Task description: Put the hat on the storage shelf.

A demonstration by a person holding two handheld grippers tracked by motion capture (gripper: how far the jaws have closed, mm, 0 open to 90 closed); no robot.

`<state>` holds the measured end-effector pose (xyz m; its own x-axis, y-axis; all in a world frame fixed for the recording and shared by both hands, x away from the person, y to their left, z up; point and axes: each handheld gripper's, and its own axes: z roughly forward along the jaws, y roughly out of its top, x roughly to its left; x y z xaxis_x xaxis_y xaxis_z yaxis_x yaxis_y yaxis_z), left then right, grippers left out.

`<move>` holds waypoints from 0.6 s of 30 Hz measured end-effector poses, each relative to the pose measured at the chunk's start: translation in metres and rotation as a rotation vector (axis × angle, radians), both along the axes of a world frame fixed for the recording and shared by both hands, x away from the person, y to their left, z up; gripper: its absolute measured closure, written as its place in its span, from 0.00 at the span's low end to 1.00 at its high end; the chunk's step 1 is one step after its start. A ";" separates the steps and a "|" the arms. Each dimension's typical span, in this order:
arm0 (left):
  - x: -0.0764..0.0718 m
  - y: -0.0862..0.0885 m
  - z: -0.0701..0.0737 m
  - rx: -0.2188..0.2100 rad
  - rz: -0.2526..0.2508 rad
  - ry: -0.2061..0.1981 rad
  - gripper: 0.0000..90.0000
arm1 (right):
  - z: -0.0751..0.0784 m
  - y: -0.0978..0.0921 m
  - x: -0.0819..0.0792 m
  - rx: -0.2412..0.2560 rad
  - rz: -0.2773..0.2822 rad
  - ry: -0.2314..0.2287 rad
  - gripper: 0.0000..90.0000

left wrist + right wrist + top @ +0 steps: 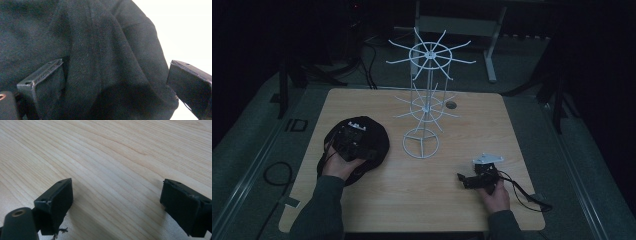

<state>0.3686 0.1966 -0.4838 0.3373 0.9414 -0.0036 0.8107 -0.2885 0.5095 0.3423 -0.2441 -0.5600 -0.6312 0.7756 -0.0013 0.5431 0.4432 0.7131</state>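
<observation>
The only marking that can be read is on the grey floor [267, 135], to the left of the counter [422, 200]: two dark letters [296, 125] that look like "ID". Nothing else carries readable text.

Black fabric cap [362, 142] lying crumpled on table's left side, folds bunched.
</observation>
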 end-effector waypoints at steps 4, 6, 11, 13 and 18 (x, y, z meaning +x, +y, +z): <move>0.002 -0.002 -0.004 0.024 0.007 0.012 0.05 | 0.000 0.000 0.000 0.000 0.000 0.000 0.12; 0.002 -0.001 -0.006 0.034 0.017 0.022 0.05 | 0.000 0.000 0.000 0.000 0.000 0.000 0.12; 0.000 0.002 -0.009 0.055 0.030 0.016 0.15 | 0.000 0.000 0.000 0.000 0.000 0.000 0.12; -0.001 0.003 -0.010 0.062 0.034 0.016 0.18 | 0.000 0.000 0.000 0.000 0.000 0.000 0.12; -0.002 0.004 -0.012 0.085 0.043 0.039 0.25 | 0.000 0.000 0.000 0.000 0.000 0.000 0.12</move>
<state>0.3669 0.2010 -0.4955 0.2981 0.9524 0.0645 0.8419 -0.2941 0.4524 0.3423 -0.2441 -0.5600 -0.6315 0.7754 -0.0018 0.5428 0.4437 0.7131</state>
